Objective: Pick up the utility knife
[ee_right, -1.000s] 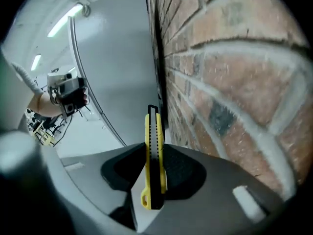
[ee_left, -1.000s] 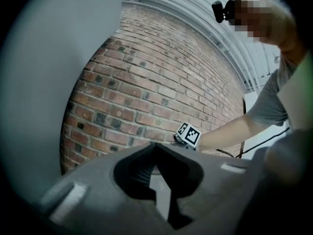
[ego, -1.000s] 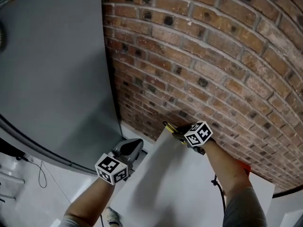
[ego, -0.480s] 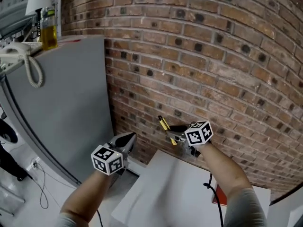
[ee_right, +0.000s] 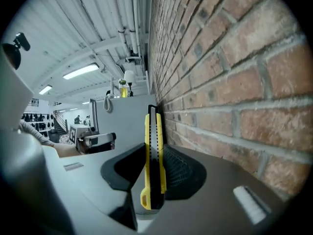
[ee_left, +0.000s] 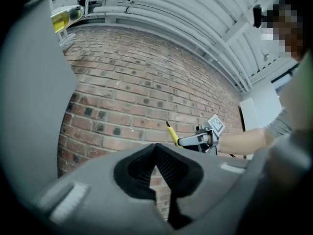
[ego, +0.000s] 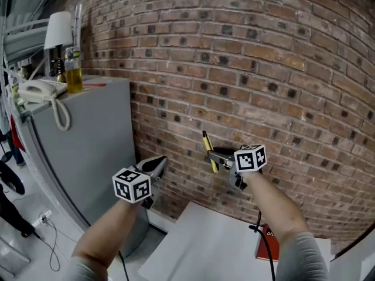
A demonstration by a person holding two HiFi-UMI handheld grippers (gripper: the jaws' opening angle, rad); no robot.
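head view, right tool: our right gripper sits centre frame, clamped on the yellow-and-black plastic snap-off utility knife. The knife pokes up and left out of the jaws, in the air in front of the red brick wall and well above the white tabletop at the bottom.
head view, left tool: our left gripper is lower left of centre, beside the tall grey cabinet, carrying nothing.
left gripper view, jaws: pads are pressed together with nothing between them. The knife shows right of centre beyond them, in the right gripper.
right gripper view, jaws: a narrow gap filled by the knife, both pads on its flat sides, low on the body. The knife stands upright centre frame, bricks to the right.
step: we judge the pick-up done, since the knife is off the table and secured.
next: hold the squeeze, keep the far end off the bricks, and keep the left gripper clear.
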